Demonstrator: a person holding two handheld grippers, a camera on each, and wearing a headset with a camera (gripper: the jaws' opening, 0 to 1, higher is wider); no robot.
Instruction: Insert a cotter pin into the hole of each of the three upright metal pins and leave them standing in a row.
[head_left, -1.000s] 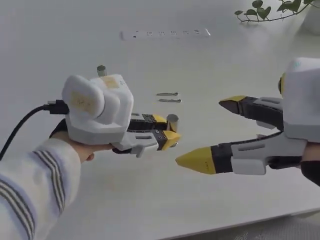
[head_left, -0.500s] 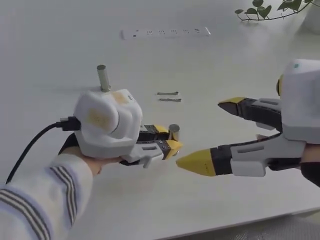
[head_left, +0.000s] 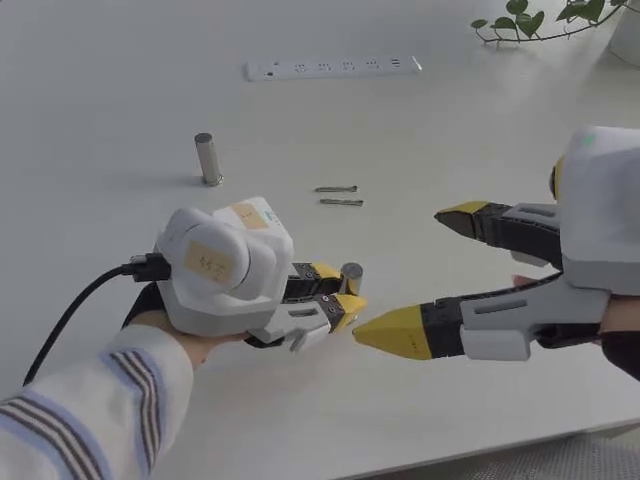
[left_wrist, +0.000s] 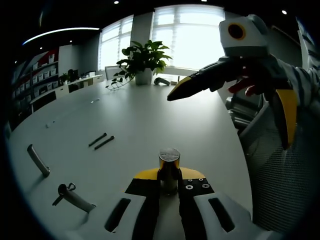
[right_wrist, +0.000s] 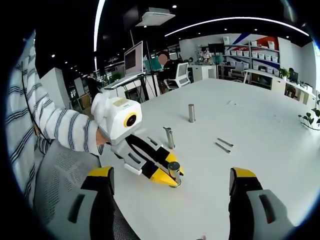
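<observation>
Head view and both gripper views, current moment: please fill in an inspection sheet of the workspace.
Surface: white table, plain and pale.
Job's things: one metal pin held in the left gripper's jaws; second pin upright on the table; third pin with what looks like a cotter pin through its top; two loose cotter pins lying side by side.
Clutter: power strip at the far edge.
Grippers: left gripper shut on the pin; right gripper open, holding nothing.
Cables: black cable from the rear of the left gripper.
Surroundings: potted plant; office windows.
</observation>
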